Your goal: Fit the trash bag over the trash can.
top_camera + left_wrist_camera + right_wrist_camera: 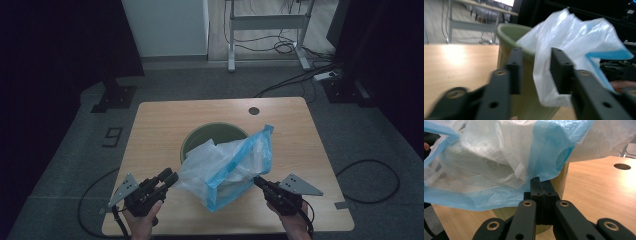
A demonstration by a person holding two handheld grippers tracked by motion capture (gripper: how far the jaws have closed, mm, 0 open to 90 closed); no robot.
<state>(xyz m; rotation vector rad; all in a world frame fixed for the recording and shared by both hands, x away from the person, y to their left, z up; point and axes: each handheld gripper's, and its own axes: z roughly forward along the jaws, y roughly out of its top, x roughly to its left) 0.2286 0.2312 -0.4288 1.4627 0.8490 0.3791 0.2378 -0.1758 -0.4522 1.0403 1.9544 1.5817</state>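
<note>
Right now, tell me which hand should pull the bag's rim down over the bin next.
Probably the left. The right gripper is shut on the plastic bag, anchoring its side. The left gripper stands open with the bag's edge between its jaws, beside the green bin, so it is free to regrip.

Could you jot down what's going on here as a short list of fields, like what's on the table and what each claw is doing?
Surface: wooden table
Container: green bin, upright on the table
Liner: white and blue plastic bag, draped over the bin's near rim
Left claw: jaws apart, bag edge between them, not pinched
Right claw: shut on the bag's blue edge
Bag fitted in bin: not yet
</note>
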